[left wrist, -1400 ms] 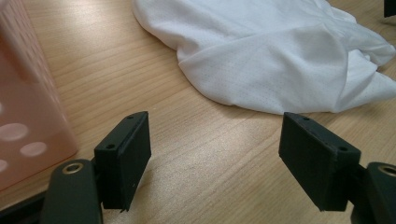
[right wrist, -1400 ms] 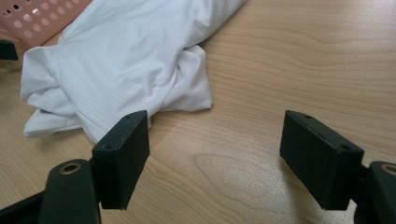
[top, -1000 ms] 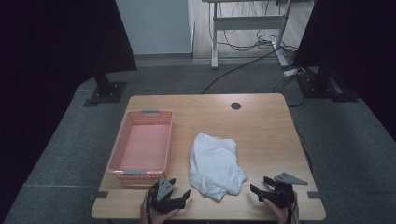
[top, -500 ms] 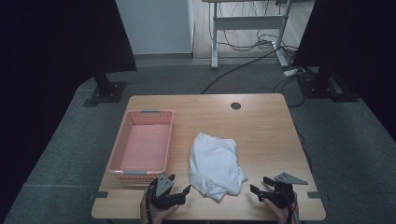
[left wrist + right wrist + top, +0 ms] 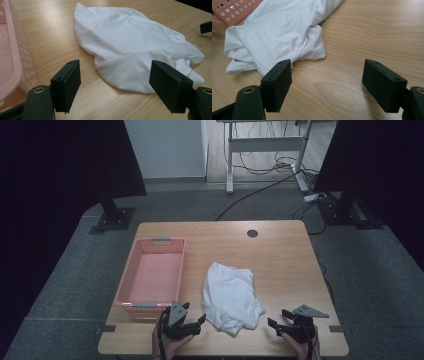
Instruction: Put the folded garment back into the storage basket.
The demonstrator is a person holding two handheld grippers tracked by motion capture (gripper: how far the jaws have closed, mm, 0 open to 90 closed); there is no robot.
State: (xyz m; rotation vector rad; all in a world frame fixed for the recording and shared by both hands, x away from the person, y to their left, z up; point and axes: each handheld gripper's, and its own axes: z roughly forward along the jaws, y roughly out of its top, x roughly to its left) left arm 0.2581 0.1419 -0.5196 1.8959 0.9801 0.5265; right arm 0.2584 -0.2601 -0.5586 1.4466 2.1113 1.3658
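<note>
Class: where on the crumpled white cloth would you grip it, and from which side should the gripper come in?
Probably the bunched near corner of the cloth, where folds stand proud of the table and give the jaws something to close on; the far part lies flatter. The left gripper is open and faces that edge, so coming in low from the near left side seems best.

place: lab/studio | cues: black curtains [image 5: 60,165], cables on floor [image 5: 265,167], desk frame [image 5: 265,142]
</note>
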